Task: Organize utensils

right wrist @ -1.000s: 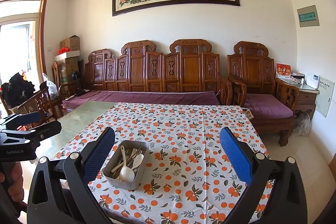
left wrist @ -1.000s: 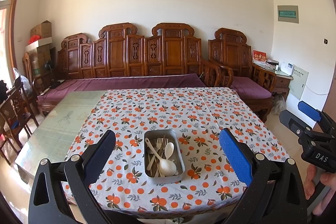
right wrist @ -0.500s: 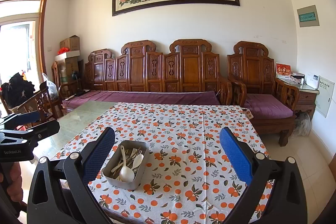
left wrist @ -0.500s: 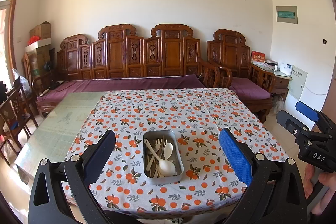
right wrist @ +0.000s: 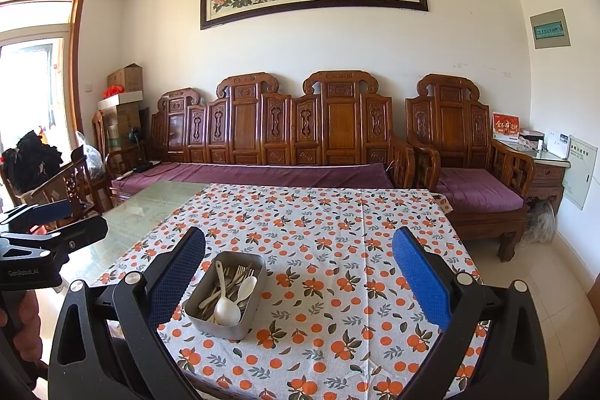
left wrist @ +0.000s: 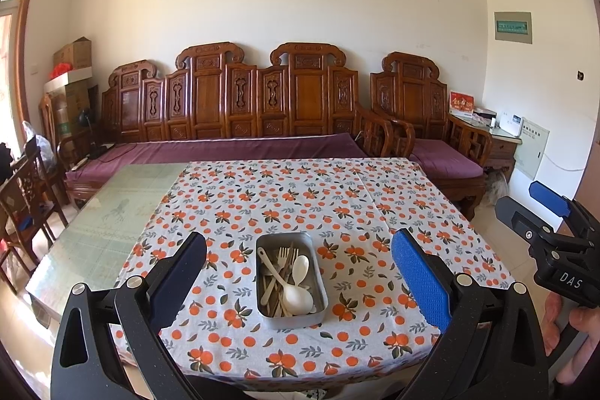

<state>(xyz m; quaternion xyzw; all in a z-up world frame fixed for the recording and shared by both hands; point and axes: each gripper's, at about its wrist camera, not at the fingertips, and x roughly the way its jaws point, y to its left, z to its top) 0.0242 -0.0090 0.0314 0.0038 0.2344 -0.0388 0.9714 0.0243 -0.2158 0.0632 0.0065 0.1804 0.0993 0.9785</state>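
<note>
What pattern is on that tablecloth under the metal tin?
Oranges with dark leaves on white. The tablecloth shows best in the left wrist view, under the tin.

Tablecloth (left wrist: pixel 300 197) and tin (left wrist: pixel 289 318) on table (left wrist: pixel 112 212)

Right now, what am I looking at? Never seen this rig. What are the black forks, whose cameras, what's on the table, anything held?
No robot: a person carries a hand-held gripper in each hand, each with a fisheye camera looking along its blue-padded fingers. The left hand-held gripper frames one view; the right hand-held gripper frames the other. Each also shows at the other view's edge. Both are open and hold nothing. On the floral tablecloth sits a metal tin holding white spoons and forks. Behind stands a carved wooden bench.
</note>
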